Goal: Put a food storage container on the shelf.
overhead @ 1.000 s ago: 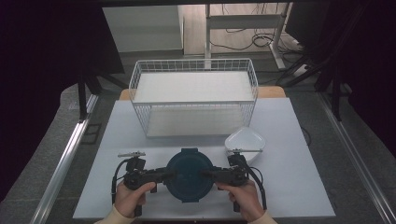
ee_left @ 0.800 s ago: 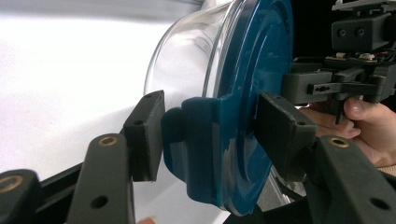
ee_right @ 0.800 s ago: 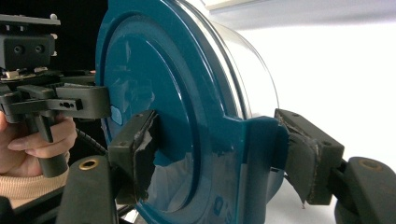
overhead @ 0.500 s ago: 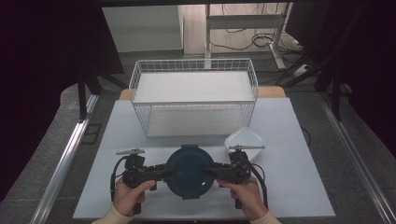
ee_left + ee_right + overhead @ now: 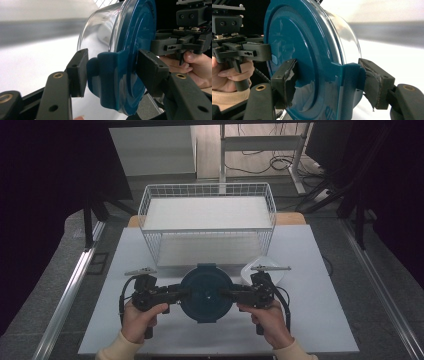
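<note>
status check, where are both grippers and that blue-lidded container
Left gripper and right gripper both clamped on the side clips of the blue-lidded container. Wire basket just beyond it, white dish by the right gripper.

A round blue lid (image 5: pixel 206 292) on a container sits in the middle of the white surface (image 5: pixel 125 265). The left gripper (image 5: pixel 172 294) grips its left edge and the right gripper (image 5: pixel 231 294) grips its right edge. Behind it stands a white wire basket (image 5: pixel 207 227). A white bowl (image 5: pixel 257 270) lies just beside the right gripper.
</note>
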### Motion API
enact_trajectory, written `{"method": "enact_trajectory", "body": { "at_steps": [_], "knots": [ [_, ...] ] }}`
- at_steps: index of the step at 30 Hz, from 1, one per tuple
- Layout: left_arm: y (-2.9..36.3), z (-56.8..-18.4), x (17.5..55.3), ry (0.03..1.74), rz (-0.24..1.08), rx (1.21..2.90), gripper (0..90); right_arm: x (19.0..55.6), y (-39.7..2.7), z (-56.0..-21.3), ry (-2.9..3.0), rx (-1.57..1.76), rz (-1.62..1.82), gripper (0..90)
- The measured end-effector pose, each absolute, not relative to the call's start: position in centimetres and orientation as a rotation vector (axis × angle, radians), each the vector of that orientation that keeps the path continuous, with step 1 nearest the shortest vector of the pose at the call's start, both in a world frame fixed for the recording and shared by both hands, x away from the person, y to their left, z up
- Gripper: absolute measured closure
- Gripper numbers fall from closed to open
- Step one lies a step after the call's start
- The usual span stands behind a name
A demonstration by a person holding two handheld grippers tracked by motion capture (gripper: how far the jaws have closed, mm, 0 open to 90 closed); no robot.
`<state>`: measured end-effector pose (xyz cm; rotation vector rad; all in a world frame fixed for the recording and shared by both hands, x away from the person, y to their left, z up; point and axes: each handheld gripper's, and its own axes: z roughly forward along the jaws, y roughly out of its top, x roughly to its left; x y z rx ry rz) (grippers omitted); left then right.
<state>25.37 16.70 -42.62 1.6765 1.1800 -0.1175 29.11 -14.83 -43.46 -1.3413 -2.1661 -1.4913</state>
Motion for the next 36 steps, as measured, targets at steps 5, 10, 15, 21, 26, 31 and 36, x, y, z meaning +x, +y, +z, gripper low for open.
{"method": "enact_trajectory", "body": {
  "at_steps": [5, 10, 15, 21, 26, 31, 36],
  "knots": [
    [16.6, -41.6, 26.5, 1.169, -0.122, 1.675, 45.2, 29.9, -15.2, -42.3, -2.176, -1.343, -1.512, 33.5],
    [16.7, -40.9, 27.3, 1.164, -0.126, 1.669, 45.3, 30.9, -15.1, -41.1, -2.187, -1.340, -1.511, 33.6],
    [16.7, -40.0, 28.1, 1.163, -0.131, 1.663, 45.3, 31.5, -15.0, -40.4, -2.194, -1.341, -1.511, 33.6],
    [16.8, -38.7, 28.9, 1.155, -0.120, 1.665, 45.3, 32.2, -15.0, -39.1, -2.199, -1.337, -1.527, 33.6],
    [17.0, -37.5, 29.8, 1.143, -0.114, 1.671, 45.3, 33.1, -14.9, -37.7, -2.207, -1.328, -1.539, 33.8],
    [17.1, -36.3, 30.5, 1.132, -0.102, 1.668, 45.3, 33.6, -14.8, -36.8, -2.213, -1.323, -1.553, 33.9],
    [17.1, -35.3, 31.1, 1.124, -0.094, 1.665, 45.3, 34.3, -14.7, -35.7, -2.213, -1.322, -1.562, 33.9]
  ]
}}
